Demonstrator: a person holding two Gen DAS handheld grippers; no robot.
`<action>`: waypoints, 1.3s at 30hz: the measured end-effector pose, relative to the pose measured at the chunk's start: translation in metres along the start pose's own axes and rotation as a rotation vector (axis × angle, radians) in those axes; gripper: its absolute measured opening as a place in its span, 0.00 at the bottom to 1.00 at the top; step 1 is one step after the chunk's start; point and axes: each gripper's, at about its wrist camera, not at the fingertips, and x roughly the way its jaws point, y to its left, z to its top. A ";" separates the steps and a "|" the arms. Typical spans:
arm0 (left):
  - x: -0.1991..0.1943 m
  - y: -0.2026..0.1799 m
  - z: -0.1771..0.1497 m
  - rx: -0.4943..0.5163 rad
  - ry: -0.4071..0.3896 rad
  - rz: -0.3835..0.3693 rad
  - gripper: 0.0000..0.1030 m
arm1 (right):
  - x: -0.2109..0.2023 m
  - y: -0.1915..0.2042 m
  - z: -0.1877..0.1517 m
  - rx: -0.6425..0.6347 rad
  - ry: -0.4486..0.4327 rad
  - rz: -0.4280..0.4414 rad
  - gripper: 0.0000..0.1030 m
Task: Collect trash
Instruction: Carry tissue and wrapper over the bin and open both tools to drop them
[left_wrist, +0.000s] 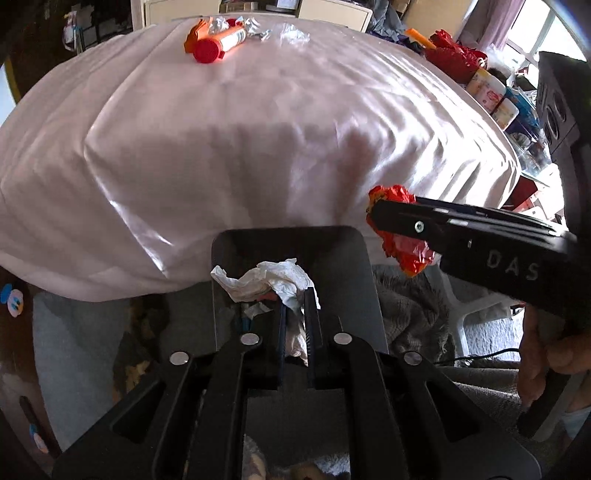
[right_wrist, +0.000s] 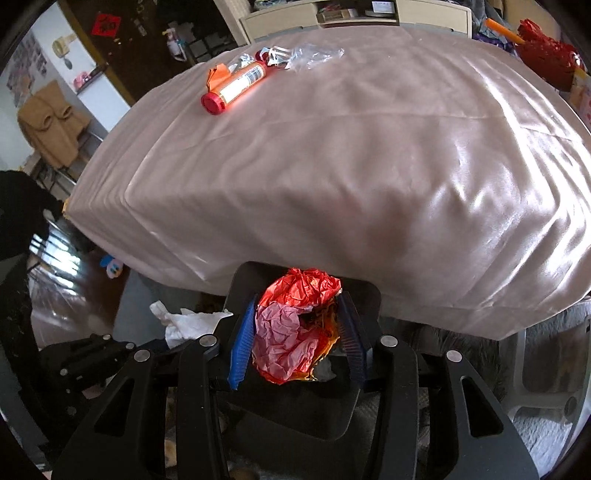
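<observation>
My left gripper (left_wrist: 298, 295) is shut on a crumpled white tissue (left_wrist: 269, 282) over a dark grey bin (left_wrist: 258, 240) below the table's near edge. My right gripper (right_wrist: 299, 325) is shut on a crumpled red and pink paper wad (right_wrist: 291, 332) and holds it over the same bin (right_wrist: 365, 295). The wad (left_wrist: 402, 254) and right gripper also show in the left wrist view, just right of the bin. The tissue (right_wrist: 188, 323) shows at left in the right wrist view. On the table's far side lie an orange tube with a red cap (right_wrist: 232, 88), foil wrappers (right_wrist: 273, 55) and clear plastic (right_wrist: 314, 53).
The table is covered with a pale pink cloth (right_wrist: 351, 166). Red bags and boxes (left_wrist: 458, 59) crowd the far right. A white plastic chair (left_wrist: 465, 314) and grey rug (left_wrist: 410, 314) are under the table at right. A cabinet (right_wrist: 332, 14) stands behind.
</observation>
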 end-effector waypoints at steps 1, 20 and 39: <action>0.000 -0.001 0.000 0.004 0.001 0.002 0.17 | 0.000 -0.001 0.000 0.006 0.003 0.005 0.48; -0.006 0.010 0.001 -0.026 -0.010 0.017 0.41 | -0.011 -0.021 -0.003 0.071 -0.013 0.006 0.69; -0.034 0.054 0.067 -0.080 -0.141 0.091 0.62 | -0.037 -0.032 0.073 0.115 -0.159 -0.019 0.71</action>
